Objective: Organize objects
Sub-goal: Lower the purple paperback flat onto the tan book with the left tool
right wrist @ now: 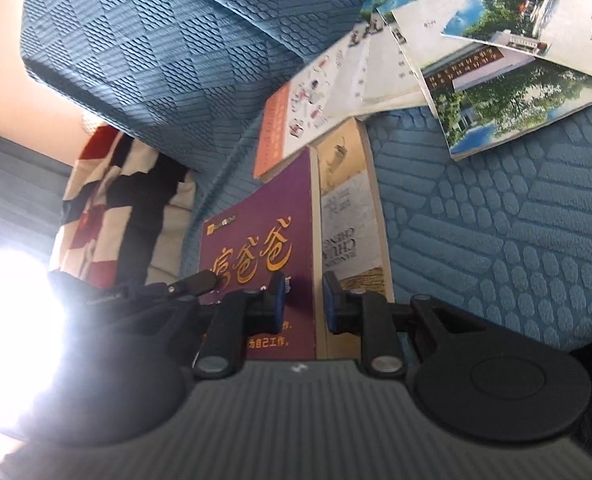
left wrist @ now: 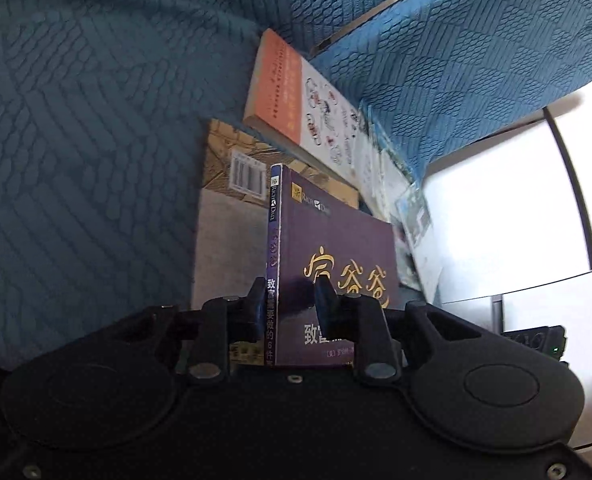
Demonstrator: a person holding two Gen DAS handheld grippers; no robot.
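Both the left gripper (left wrist: 289,294) and right gripper (right wrist: 303,294) had their jaws clamped on opposite long edges of the purple book (left wrist: 336,248), whose long axis pointed away toward the sofa (left wrist: 95,120) back, above a tan book (left wrist: 231,220) on the seat.

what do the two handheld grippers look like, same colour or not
Not quite the same. The left gripper is all black: smooth body, round caps, black fingers. The right gripper has a grey ribbed body, black linkages with silver rivets, and blue-padded fingers.
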